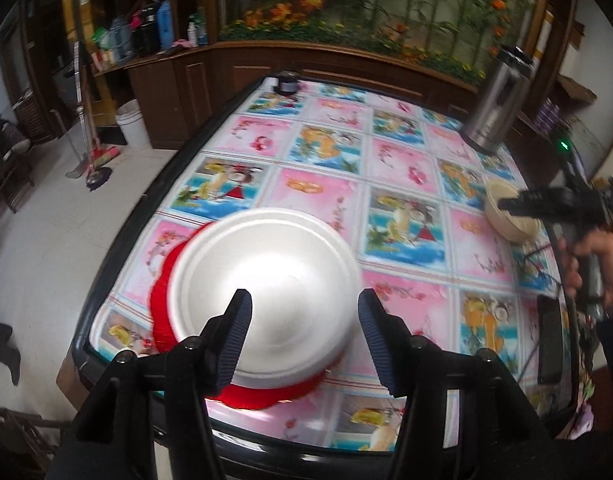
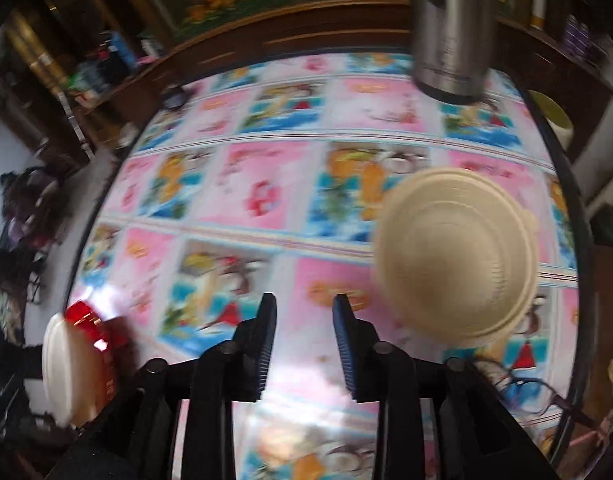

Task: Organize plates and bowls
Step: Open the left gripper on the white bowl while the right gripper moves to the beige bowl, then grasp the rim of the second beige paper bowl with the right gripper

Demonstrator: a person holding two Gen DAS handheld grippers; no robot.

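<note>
Left gripper (image 1: 304, 310) is held wide open above the white plate (image 1: 266, 280), which is stacked on a red plate (image 1: 162, 292) at the near table (image 1: 410, 280) corner. Right gripper (image 2: 304, 314) is seen parted too, nothing clamped, with the cream bowl (image 2: 456, 256) just beside it, near a steel flask (image 2: 450, 28).

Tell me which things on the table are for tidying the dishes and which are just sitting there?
For the job: white plate, red plate underneath it, cream bowl.

Just sitting there: steel flask, small dark object at the far edge, black phone, patterned tablecloth.
</note>
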